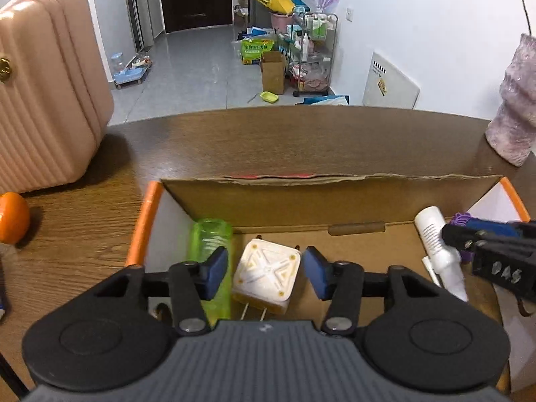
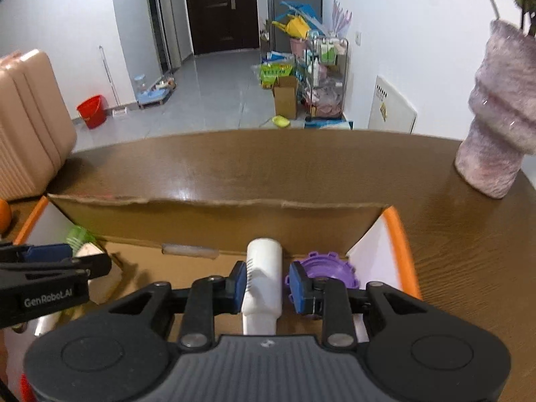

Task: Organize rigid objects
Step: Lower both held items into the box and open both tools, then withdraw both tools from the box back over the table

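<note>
The cardboard box (image 1: 335, 197) was plain brown inside, with orange edges and white side walls. In it lay a translucent lime-green tube (image 1: 209, 254), a cream plug adapter (image 1: 266, 273) with yellowed edges, a white bottle (image 2: 263, 278) marked with fine black lines, and a purple lid (image 2: 326, 269). The table (image 2: 469, 251) showed dark brown wood grain.

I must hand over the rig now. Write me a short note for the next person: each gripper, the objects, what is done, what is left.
Left gripper: open, fingers either side of the cream square plug adapter, not gripping it.
Right gripper: open around the white plastic nozzle tube; contact not clear.
Objects: both lie in the orange-edged cardboard box, with the green translucent plastic tube at the left and the purple toothed plastic cap at the right.
Done: four objects are in the box.
Left: probably decide whether to grip or withdraw; an orange fruit lies outside.
</note>
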### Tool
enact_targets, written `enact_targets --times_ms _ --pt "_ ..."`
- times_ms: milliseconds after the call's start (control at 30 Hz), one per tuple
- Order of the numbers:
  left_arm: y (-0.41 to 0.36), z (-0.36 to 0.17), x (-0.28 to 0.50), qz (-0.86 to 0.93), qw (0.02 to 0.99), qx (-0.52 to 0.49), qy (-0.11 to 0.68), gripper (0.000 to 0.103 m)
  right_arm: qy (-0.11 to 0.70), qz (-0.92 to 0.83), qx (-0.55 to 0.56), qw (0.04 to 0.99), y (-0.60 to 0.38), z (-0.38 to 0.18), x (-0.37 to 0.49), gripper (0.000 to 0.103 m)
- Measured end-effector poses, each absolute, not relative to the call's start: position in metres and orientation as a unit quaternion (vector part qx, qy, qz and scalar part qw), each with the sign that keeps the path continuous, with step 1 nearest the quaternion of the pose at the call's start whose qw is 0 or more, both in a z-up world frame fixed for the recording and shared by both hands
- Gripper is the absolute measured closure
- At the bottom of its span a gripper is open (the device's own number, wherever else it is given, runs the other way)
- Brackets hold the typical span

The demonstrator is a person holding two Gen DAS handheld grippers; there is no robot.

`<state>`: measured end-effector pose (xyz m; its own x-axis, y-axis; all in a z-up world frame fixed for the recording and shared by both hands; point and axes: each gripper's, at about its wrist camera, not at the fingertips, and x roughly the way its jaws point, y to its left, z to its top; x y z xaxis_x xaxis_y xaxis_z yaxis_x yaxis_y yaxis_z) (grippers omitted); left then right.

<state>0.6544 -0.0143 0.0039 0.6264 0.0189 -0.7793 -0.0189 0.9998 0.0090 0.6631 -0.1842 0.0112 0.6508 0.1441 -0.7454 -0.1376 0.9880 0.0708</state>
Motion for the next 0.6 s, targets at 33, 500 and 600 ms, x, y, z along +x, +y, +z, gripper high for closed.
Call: enact_targets --times_ms 33,500,600 --pt "-0.012 0.009 0.650 0.011 0.903 0.000 0.429 0.048 0.404 0.079 0.006 0.911 -0.187 0.019 0.658 0.076" --pt "0.023 0.121 0.440 -0.047 0.957 0.016 0.285 0.032 0.272 0.113 0.001 0.956 -0.259 0.114 0.453 0.051" --pt "0.028 0.115 0.366 -0.049 0.970 0.026 0.236 0.029 0.242 0.128 0.004 0.962 -0.266 0.103 0.389 0.045"
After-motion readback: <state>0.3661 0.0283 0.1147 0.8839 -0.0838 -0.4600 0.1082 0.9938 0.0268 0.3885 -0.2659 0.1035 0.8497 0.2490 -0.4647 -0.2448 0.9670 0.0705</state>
